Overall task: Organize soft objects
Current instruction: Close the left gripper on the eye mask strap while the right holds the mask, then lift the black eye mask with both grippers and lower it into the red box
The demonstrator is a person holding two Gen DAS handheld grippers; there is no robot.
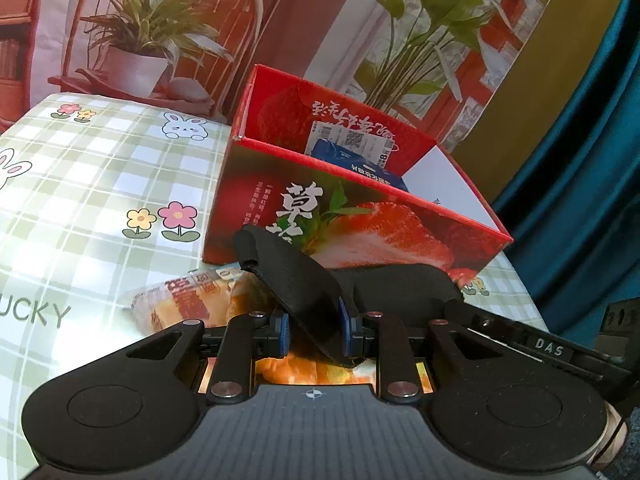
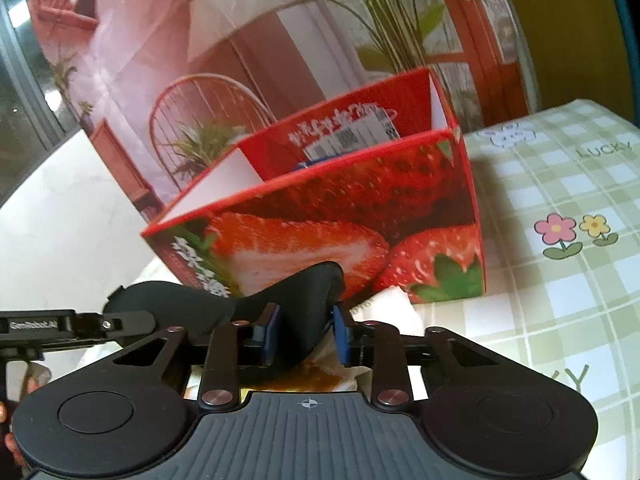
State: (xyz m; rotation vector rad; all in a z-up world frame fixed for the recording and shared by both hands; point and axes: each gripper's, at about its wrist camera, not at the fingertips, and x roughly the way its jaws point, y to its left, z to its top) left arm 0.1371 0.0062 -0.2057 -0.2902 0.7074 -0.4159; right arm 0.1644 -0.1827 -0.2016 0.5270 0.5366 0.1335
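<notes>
A: What do both grippers hold?

B: A black sleep mask [image 1: 296,280]. The left gripper [image 1: 316,330] and the right gripper [image 2: 302,334] are each closed on one end, in front of the strawberry box [image 1: 360,216].

A: Handling?

B: Probably light and floppy; pinch the padded ends.

A: Obstacles?

B: The box's near wall, and a bread packet [image 1: 180,300] on the table [image 1: 80,184] beneath.

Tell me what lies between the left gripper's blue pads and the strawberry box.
The black eye mask, pinched in the left gripper, stretches toward the strawberry box; left wrist view shows it.
</notes>
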